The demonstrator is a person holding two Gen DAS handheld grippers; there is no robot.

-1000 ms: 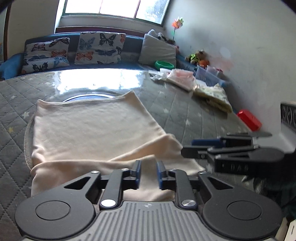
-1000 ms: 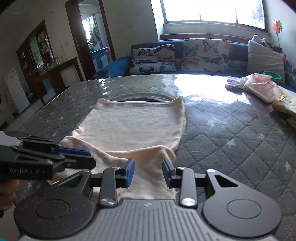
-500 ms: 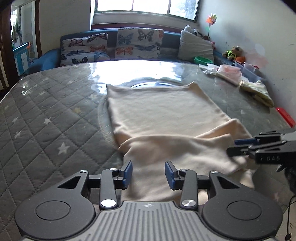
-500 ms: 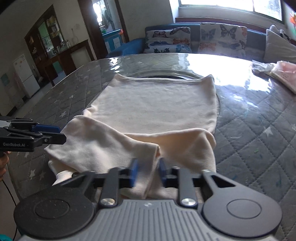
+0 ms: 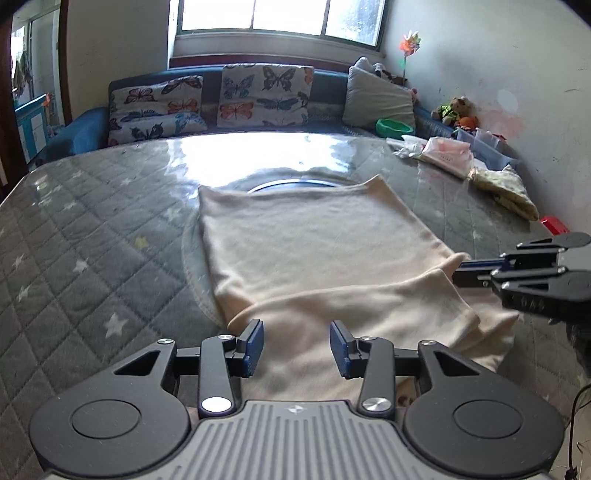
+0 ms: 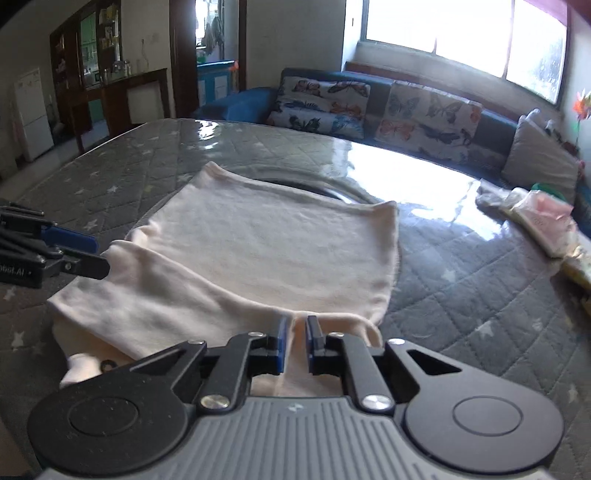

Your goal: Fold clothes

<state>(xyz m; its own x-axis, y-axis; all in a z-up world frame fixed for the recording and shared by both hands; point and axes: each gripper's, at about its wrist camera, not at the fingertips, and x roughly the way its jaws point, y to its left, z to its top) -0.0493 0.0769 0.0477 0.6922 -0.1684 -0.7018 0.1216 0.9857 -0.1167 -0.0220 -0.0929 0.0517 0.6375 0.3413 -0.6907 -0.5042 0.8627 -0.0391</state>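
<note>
Left gripper [image 5: 296,344] swung leftward, fingers spread, empty; right gripper [image 6: 294,341] pinched the cream garment [image 6: 266,251], near edge folded over, rumpled, on the quilted table [image 5: 92,240].

- A lived-in home is shown, seemingly a living room.
- A blue sofa [image 5: 92,122] is set under the window [image 5: 277,16], with butterfly-print cushions [image 5: 264,96] propped along it.
- Soft toys [image 5: 456,110] and a pinwheel [image 5: 408,40] are seen by the wall at the sofa's right end.
- A refrigerator [image 6: 33,110] and dark wooden cabinets [image 6: 110,85] are seen well left of the sofa, beyond a doorway.
</note>
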